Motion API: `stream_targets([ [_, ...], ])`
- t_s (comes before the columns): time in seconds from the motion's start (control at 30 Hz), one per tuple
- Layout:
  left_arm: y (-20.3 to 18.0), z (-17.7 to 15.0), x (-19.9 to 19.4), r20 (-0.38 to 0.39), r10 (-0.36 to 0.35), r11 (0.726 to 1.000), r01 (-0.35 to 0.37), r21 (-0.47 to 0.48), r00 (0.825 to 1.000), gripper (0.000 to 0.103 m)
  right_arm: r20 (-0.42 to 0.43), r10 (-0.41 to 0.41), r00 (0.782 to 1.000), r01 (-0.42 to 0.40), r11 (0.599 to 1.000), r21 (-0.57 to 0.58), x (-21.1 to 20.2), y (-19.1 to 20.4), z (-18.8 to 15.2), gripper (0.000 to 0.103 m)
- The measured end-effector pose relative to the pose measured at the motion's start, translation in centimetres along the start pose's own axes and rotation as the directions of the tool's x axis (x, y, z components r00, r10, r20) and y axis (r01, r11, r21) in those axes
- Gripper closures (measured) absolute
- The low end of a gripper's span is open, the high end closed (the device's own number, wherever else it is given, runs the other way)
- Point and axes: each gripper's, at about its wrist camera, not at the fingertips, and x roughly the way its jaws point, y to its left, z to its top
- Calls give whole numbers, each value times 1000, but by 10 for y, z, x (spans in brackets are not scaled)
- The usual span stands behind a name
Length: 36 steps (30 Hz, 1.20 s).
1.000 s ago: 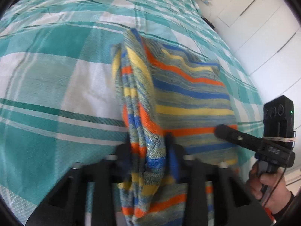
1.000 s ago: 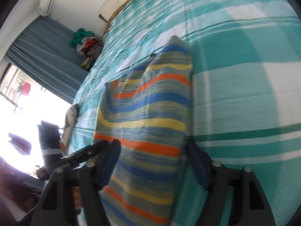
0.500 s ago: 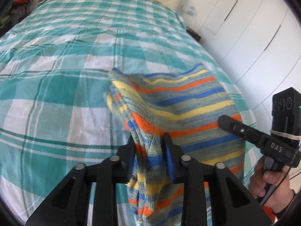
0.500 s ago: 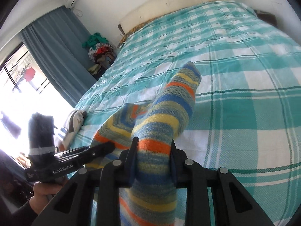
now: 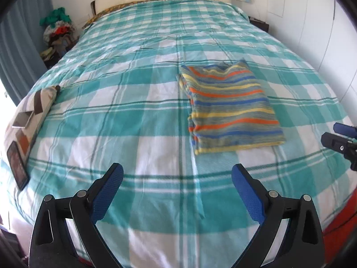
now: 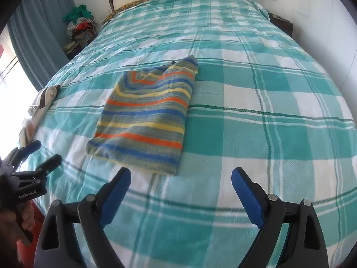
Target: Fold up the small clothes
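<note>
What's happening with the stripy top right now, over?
Left tool open, right tool open, both empty. Stripy top folded flat on checked bedspread. Nothing in the way.

A checked teal bed (image 5: 138,120) carries a folded striped garment (image 5: 232,111) and a cushion (image 5: 29,114).

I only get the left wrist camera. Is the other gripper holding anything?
Observer: No. The right gripper is open wide, with nothing between its fingers.
Child: Who's holding my gripper?
Observer: The right wrist view shows a hand wrapped around the handle of the left gripper.
Child: Is there writing on it?
Observer: Yes, white letters on its side read GenRobot.AI.
Child: Is the top all flat?
Observer: Mostly. The far right corner of the striped top bulges up a little.
</note>
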Motion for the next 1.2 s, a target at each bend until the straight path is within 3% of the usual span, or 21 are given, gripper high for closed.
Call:
stream_targets([
  [0.1, 1, -2, -39, 13, -38, 999, 38, -3, 999, 5, 59, -21, 998, 24, 998, -60, -50, 9, -18, 7],
  [0.2, 0, -8, -73, 29, 7, 1000, -7, 15, 1000, 5, 88, -51, 995, 63, 988, -138, -89, 23, -28, 6],
  [0.3, 7, -23, -99, 32, 74, 995, -72, -75, 997, 5, 118, -70, 991, 91, 978, -188, -124, 35, -48, 6],
  [0.37, 10, -35, -113, 32, 52, 992, -48, -113, 998, 5, 133, -64, 989, 90, 976, -200, -144, 43, -62, 6],
  [0.5, -11, -63, -145, 97, 78, 997, -79, 5, 992, 5, 170, -60, 984, 93, 977, -193, -180, 55, -91, 6],
  [0.57, -21, -77, -156, 57, 55, 998, -56, 30, 997, 5, 171, -58, 984, 91, 977, -190, -193, 61, -106, 6],
  [0.67, -31, -97, -167, -20, -28, 999, 29, 21, 999, 5, 157, -61, 986, 91, 978, -189, -205, 68, -125, 6],
  [0.77, -39, -108, -179, -21, -66, 998, 66, 12, 998, 5, 134, -66, 989, 93, 975, -202, -211, 74, -139, 6],
  [0.93, -47, -112, -200, 56, -18, 999, 16, 38, 998, 5, 141, -81, 987, 107, 975, -194, -218, 76, -144, 6],
  [1.07, -46, -110, -218, 139, 52, 998, -58, 35, 989, 5, 156, -81, 984, 112, 975, -194, -227, 81, -145, 6],
  [1.2, -40, -107, -212, 104, 87, 996, -88, 5, 991, 5, 169, -78, 983, 111, 973, -200, -231, 85, -145, 6],
])
